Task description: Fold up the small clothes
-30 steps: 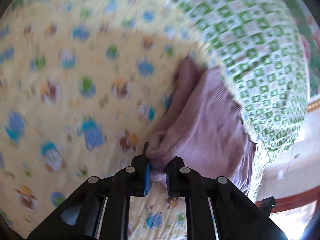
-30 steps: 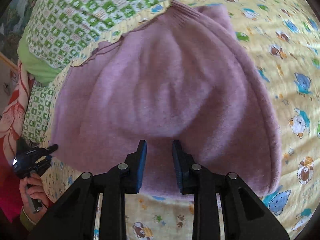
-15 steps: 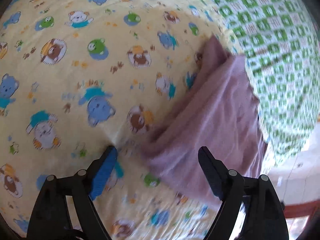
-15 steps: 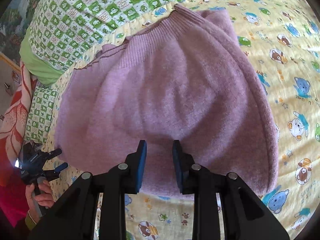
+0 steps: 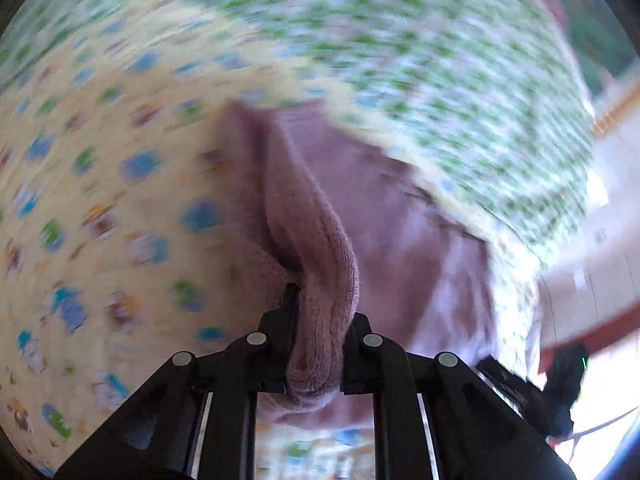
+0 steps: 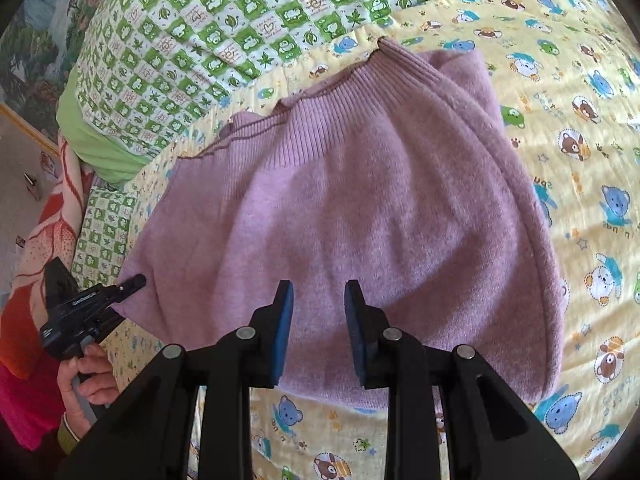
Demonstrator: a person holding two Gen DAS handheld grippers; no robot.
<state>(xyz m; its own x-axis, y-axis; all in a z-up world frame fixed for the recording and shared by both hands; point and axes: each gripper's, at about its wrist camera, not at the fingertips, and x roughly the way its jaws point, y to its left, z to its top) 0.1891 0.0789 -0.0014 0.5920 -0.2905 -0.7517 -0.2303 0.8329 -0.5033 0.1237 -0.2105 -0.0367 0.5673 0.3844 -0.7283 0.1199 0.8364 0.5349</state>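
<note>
Left tongs [image 5: 316, 344]: half a second ago they stand wide apart above the bedsheet [image 5: 120, 208], holding nothing; now they are clamped on a thick roll of the purple sweater [image 5: 320, 248] at its near left corner, with knit bunched between the fingers. The left wrist view is now blurred by motion. In the right wrist view the left tongs [image 6: 132, 282] now touch the sweater's [image 6: 360, 184] edge, where before they sat just clear of it.
</note>
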